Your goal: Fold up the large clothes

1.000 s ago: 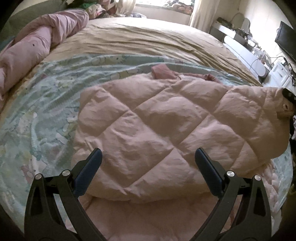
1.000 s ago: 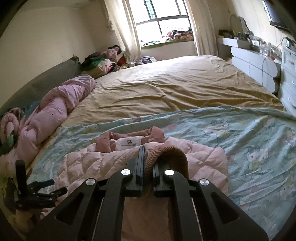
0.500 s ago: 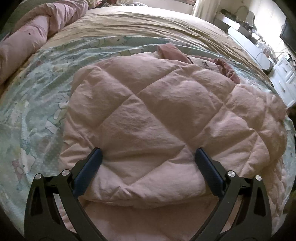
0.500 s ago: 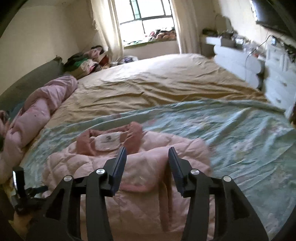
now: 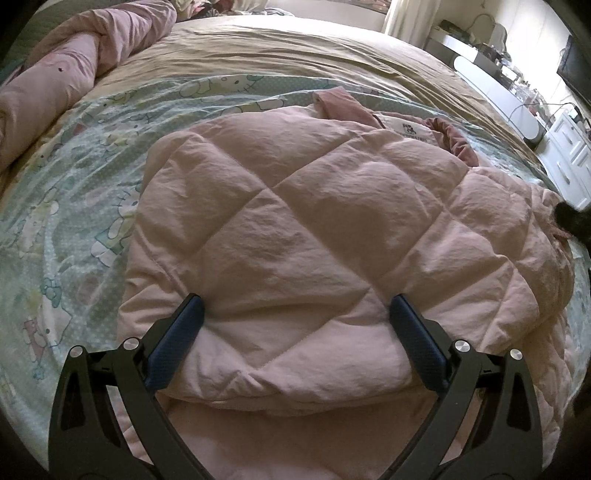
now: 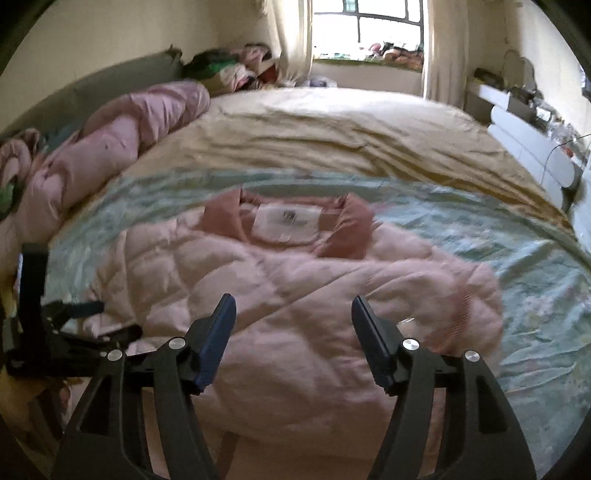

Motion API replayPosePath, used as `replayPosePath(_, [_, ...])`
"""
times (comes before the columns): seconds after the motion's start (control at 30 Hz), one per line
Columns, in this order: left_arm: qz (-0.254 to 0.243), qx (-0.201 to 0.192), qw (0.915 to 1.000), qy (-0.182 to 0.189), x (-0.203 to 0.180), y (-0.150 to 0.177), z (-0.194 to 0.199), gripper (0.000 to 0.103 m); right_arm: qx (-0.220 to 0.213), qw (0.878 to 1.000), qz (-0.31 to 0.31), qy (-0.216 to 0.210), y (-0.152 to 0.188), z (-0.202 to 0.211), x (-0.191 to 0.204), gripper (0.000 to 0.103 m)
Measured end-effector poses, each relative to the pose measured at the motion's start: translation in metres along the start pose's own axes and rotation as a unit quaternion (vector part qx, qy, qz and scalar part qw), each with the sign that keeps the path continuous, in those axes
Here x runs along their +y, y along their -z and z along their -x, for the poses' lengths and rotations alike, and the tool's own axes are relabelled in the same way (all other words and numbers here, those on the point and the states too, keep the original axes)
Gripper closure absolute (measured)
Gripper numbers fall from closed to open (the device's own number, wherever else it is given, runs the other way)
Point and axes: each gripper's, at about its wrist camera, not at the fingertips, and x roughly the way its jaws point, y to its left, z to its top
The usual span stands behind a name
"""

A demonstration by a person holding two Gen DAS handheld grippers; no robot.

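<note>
The pink quilted jacket [image 5: 314, 236] lies partly folded on the pale green cartoon-print sheet [image 5: 74, 177], which covers the near part of the bed; beyond it is the beige bedspread [image 5: 295, 51]. A rolled pink duvet [image 5: 74, 70] lies along the left side, well apart from the jacket.

The left gripper [image 5: 295, 325] is spread wide, its blue pads on both sides of a puffy fold, and nothing is pinched. The right gripper [image 6: 293, 321] has just been opening; its jaws stand apart above the jacket and hold nothing.

Only the right wrist view shows the window [image 6: 369, 33], the heap of clothes [image 6: 229, 70] in the corner and the white label [image 6: 288, 219] inside the darker collar. It also shows the left gripper from the side. Only the left wrist view shows the white drawers [image 5: 569, 162].
</note>
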Motion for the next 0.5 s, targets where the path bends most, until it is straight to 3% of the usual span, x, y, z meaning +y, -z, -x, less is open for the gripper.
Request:
replayPosePath(0.1, [-0.001,-0.002,1.0,-0.001,-0.001,0.0,0.001,0.008,0.034,0.999,-0.007,0.009,0.007,-0.022,0.002,0.03])
replayPosePath(0.2, [-0.002,-0.003,1.0,0.002,-0.002,0.001,0.0,0.008,0.063,0.998,-0.011,0.02,0.017,-0.042,0.001,0.029])
replayPosePath(0.5, [-0.006,-0.009,0.9999,0.001,-0.001,0.003,-0.004,0.008,0.054,0.997,0.008,0.051,0.038,-0.065,0.006,0.027])
